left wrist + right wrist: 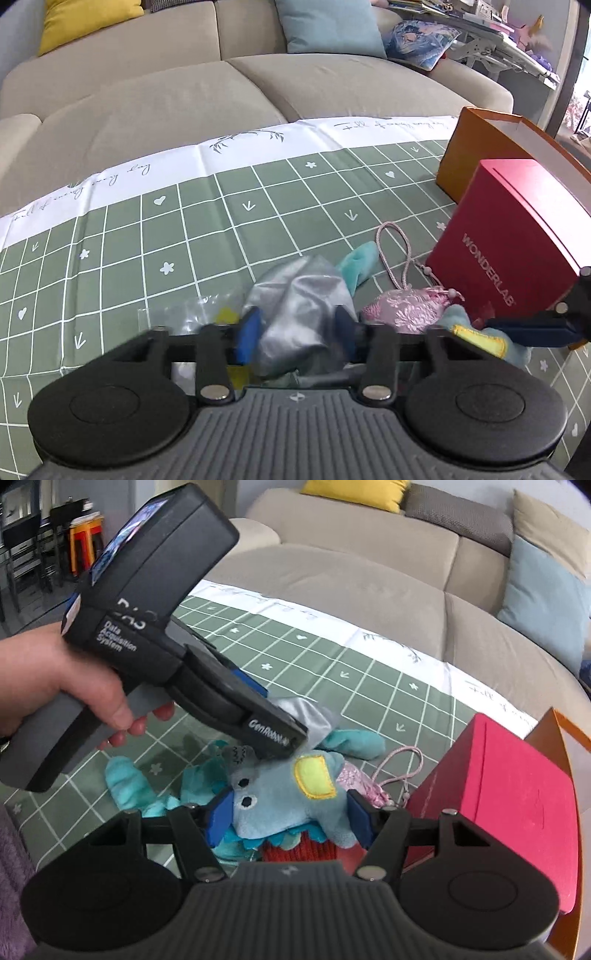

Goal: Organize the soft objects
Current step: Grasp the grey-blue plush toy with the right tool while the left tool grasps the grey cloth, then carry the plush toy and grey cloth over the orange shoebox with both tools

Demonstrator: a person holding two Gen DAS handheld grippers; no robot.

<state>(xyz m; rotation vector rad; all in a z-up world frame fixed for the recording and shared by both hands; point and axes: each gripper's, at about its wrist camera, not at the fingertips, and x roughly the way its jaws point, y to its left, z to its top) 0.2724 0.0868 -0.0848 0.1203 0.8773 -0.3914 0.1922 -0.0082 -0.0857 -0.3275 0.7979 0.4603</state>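
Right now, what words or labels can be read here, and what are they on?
"WONDERLAB": side of the red box.
"Data Acquisition System": body of the left gripper.
"GenRobot.AI", partly blurred: near that gripper's tip.
Pale characters above "Data": not readable.
Cursive on the tablecloth's white border: seems to start "Full of", rest too small.

free: green checked cloth [147, 229] far-left | blocked right: red box [517, 236], orange box [480, 155]
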